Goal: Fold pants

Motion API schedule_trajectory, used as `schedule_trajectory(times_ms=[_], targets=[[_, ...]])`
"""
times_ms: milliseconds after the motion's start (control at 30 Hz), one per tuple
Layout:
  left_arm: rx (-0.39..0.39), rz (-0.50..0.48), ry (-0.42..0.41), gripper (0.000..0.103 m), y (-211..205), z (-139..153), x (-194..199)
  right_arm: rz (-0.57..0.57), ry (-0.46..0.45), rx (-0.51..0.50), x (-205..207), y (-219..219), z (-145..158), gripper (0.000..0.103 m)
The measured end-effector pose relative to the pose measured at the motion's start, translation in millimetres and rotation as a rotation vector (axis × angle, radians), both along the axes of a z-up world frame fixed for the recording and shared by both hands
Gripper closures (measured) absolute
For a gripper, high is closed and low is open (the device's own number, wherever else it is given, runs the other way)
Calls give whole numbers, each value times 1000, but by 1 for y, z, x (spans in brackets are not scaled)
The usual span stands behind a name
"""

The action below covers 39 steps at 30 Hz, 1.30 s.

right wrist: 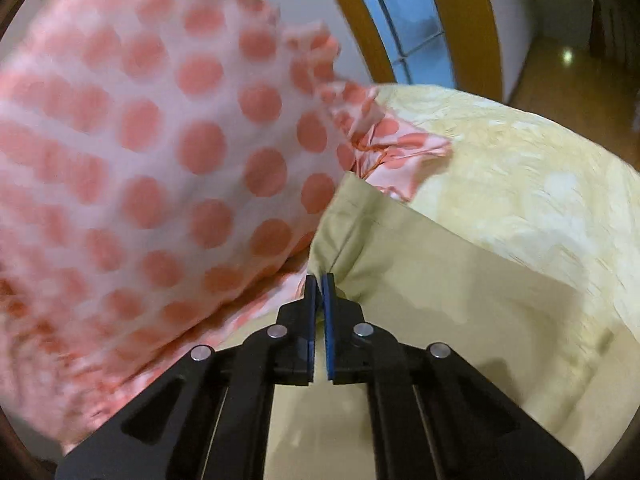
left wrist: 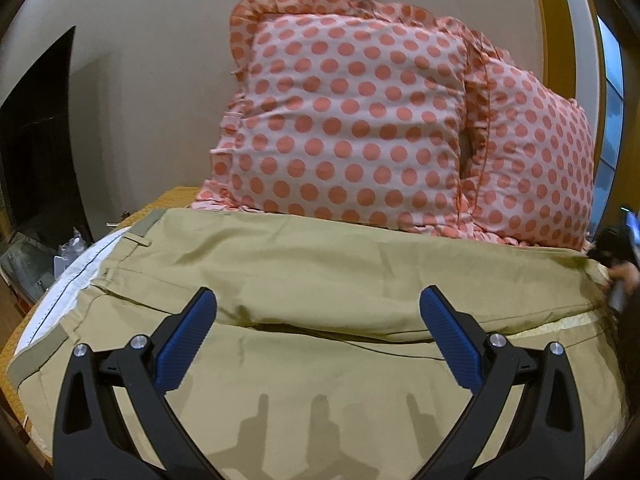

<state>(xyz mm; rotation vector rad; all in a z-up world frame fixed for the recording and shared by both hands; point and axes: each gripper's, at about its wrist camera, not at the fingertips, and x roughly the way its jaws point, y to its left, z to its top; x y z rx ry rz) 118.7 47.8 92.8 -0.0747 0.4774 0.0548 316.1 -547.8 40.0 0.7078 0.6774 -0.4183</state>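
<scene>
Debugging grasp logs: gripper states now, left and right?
Left gripper: open, hovering over the khaki pants, holding nothing.
Right gripper: closed, pinching the pants' hem edge beside the polka-dot pillow.

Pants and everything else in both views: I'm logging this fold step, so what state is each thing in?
Pants: spread across the bed, one leg laid over the other, hem end pinched.
Left gripper: open, above the pants, holding nothing.
Right gripper: shut on the pants at the hem end.
Pillows: propped up against the wall behind the pants.
Bedspread: lying flat under the pants.
</scene>
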Motion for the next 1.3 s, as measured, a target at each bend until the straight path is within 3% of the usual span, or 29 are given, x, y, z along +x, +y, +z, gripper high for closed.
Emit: schedule_trajectory(times_ms=[133,200,333,367,400,467,567,700,933,967,1000,1033,1100,1200,1300], targets=[[-17,-10,0,2,11,5,-8,53,-155,91,-111,4,14,99],[-14,-10,-11,2,16,11,-11,57,-156,130,-155,12,5,99],[-20,-28,-20,2,27,22,-4,55,-140,310,-191,8,-15,92],[-21,-31,-15,2,30,24,0,43,-112,340,-192,5,-21,83],[-28,-31,-1,2,34,26,7,40,-114,368,-194,5,-24,63],[-46,-26,19,2,41,26,16,38,-140,397,-195,6,-28,40],[-131,-35,52,2,56,24,33,22,-152,383,-188,8,-30,40],[-273,-49,100,2,68,17,57,-14,-84,397,-181,10,-28,43],[-221,-1,129,2,57,12,89,-117,-102,374,-192,28,-27,37],[-220,-5,138,2,55,10,94,-107,-104,318,-180,27,-27,40],[-221,-11,152,2,53,9,99,-93,-99,273,-172,26,-27,74],[-238,-20,173,2,52,7,106,-66,-98,268,-164,23,-32,95],[-307,-38,206,2,55,2,117,-17,-176,392,-164,12,-45,99],[-406,-38,269,3,61,-9,136,16,-360,383,-190,3,-28,100],[-445,-20,337,3,61,-22,155,24,-465,368,-213,-7,-7,100]])
